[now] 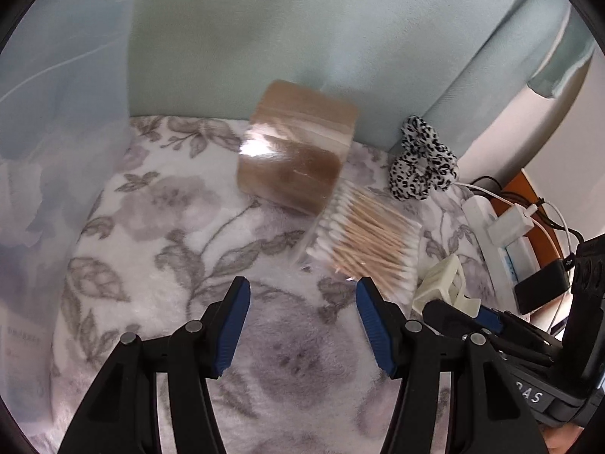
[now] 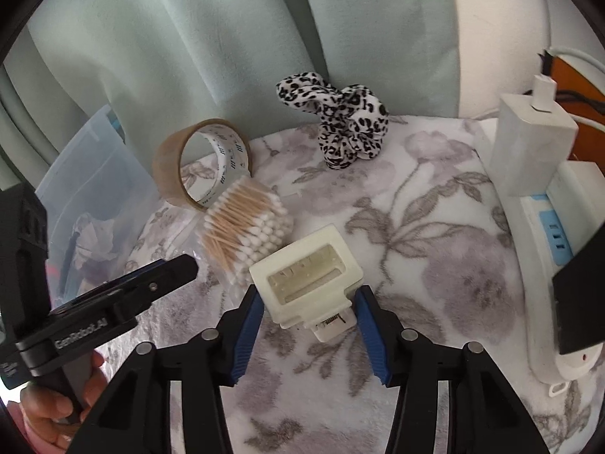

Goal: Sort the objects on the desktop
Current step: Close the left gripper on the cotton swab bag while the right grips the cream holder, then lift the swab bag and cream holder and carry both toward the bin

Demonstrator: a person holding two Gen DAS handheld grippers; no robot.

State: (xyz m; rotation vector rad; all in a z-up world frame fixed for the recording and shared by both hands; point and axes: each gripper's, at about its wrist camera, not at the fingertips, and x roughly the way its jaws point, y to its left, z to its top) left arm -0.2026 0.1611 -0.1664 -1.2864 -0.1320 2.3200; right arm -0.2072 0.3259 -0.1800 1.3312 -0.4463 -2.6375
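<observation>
Right wrist view showed the right gripper [image 2: 308,302] spread wide around a cream clip [image 2: 306,283], whose narrow end lay between the pads, contact unclear. The left gripper [image 1: 302,295] also gaped, holding nothing; swabs [image 1: 368,242] and tape [image 1: 297,155] lay just ahead of it.

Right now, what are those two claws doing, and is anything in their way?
Left claw open, empty, short of cotton swabs. Right claw open around cream plastic clip, not closed yet. Tape roll leans against swabs; scrunchie clear behind.
</observation>
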